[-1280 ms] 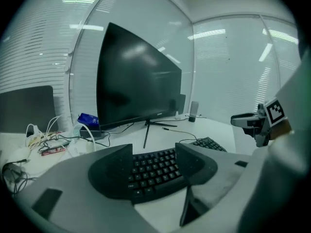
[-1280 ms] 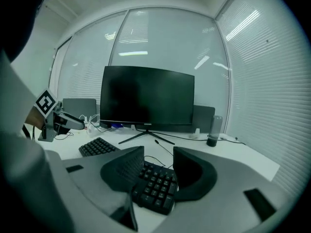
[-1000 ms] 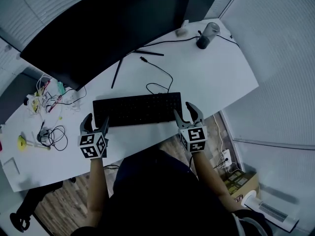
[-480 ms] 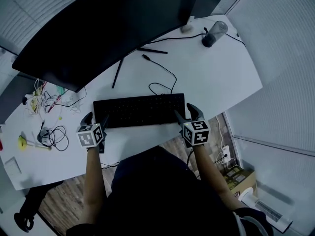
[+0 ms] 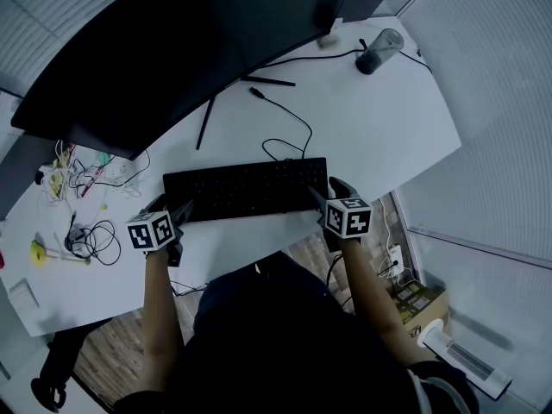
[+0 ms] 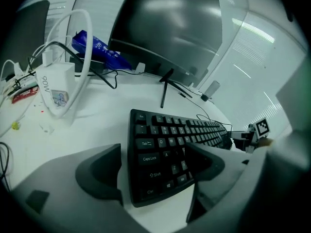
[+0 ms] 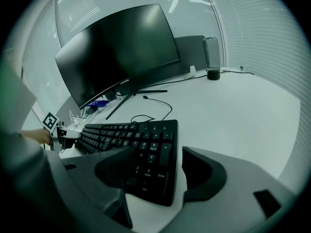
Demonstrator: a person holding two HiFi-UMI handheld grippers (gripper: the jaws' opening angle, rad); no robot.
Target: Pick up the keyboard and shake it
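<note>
A black keyboard [image 5: 246,188] lies flat on the white desk [image 5: 371,136], its cable running back toward the monitor. My left gripper [image 5: 171,207] sits at the keyboard's left end and my right gripper [image 5: 326,190] at its right end. In the left gripper view the keyboard [image 6: 165,144] end lies between the wide jaws of the left gripper [image 6: 153,171], with no pad pressing on it. The right gripper view shows the same: the right gripper [image 7: 160,174] straddles the keyboard [image 7: 141,149] number-pad end. Both pairs of jaws have just been opening and stand open.
A large dark curved monitor [image 5: 172,50] on a thin stand rises behind the keyboard. A dark tumbler [image 5: 379,52] stands at the far right. Tangled cables and a white charger [image 6: 56,84] lie at the left. The desk's near edge is right below the grippers.
Both grippers have come down and forward onto the keyboard's two ends, their marker cubes rolling over. The jaws have widened around the ends. The keyboard has not moved.
</note>
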